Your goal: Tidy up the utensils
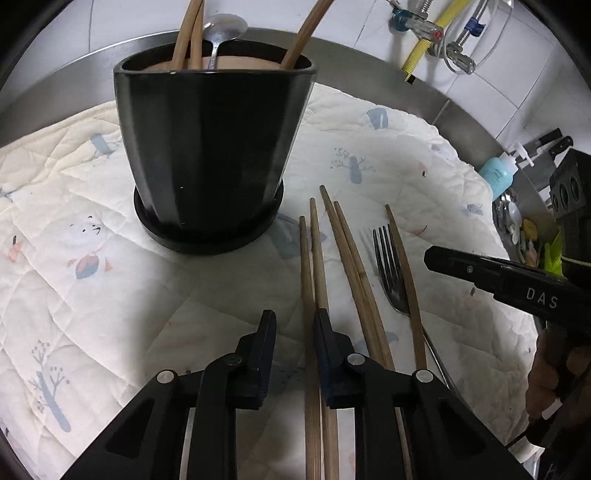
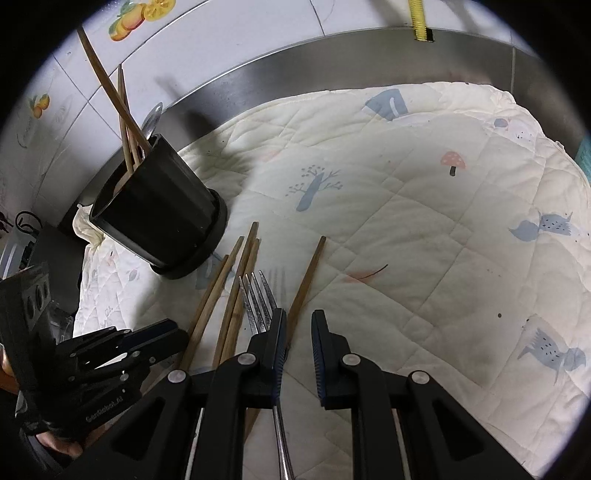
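The tall black plastic utensil cup [image 1: 210, 147] stands on the white quilted cloth [image 1: 92, 295] and already holds some brown wooden chopsticks and a shiny metal spoon [image 1: 225, 29]. Just beside the cup lie five more brown wooden chopsticks [image 1: 317, 258] and a silver metal fork [image 1: 388, 266] — these are not put away yet.

The left gripper [image 1: 293, 325] has its fingers spread, and one chopstick runs up between them. They are not pinching it yet. The sticks lie very close together, so the fingers may catch two at once, or push one aside and make it roll.

The right gripper [image 2: 298, 325] also has its fingers spread, with nothing between them. It sits just by the fork — the two grippers are near each other and could bump.

A long stick dropped in crooked could tip the cup.
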The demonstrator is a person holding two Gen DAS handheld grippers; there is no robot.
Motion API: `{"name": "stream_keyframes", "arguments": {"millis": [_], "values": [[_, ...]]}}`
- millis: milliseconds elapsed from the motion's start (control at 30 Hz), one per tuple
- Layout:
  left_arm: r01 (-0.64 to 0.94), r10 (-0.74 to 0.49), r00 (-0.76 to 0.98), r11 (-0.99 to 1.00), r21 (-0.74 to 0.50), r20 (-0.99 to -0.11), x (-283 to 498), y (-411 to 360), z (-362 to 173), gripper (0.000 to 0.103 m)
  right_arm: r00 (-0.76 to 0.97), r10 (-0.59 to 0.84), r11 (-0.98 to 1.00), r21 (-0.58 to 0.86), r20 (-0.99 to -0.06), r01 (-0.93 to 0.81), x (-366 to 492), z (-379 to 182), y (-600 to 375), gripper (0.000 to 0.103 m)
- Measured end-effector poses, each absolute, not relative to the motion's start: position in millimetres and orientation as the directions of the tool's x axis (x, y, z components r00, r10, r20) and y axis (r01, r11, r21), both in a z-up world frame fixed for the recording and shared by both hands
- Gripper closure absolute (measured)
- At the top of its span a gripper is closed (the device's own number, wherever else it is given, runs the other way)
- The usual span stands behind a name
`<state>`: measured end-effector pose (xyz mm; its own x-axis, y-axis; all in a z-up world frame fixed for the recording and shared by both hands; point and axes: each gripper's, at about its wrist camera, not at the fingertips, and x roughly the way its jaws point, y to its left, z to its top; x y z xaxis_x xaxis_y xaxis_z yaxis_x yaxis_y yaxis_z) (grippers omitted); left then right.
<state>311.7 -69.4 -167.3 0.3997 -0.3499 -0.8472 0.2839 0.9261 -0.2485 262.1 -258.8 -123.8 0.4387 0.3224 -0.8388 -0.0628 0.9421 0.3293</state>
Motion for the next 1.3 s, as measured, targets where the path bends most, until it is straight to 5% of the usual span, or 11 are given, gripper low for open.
{"name": "stream_keyframes", "arguments": {"millis": [267,567,1300], "values": [[0.329,-0.275,0.41,0.934,-0.14,-0.87,314,-91,-166,0.081,0.438,0.313,0.946,0.32,-0.843,-0.06,265,-127,-259,0.087],[0.341,-0.188,0.431,0.94,-0.034,-0.883,322,-111,-167,0.094,0.424,0.312,0.944,0.326,-0.85,-0.042,271,-132,-260,0.086],[0.256,-0.369,0.467,0.926,-0.277,-0.803,303,-59,-135,0.098,0.411,0.23,0.972,0.228,-0.882,-0.056,292,-143,-236,0.09]]}}
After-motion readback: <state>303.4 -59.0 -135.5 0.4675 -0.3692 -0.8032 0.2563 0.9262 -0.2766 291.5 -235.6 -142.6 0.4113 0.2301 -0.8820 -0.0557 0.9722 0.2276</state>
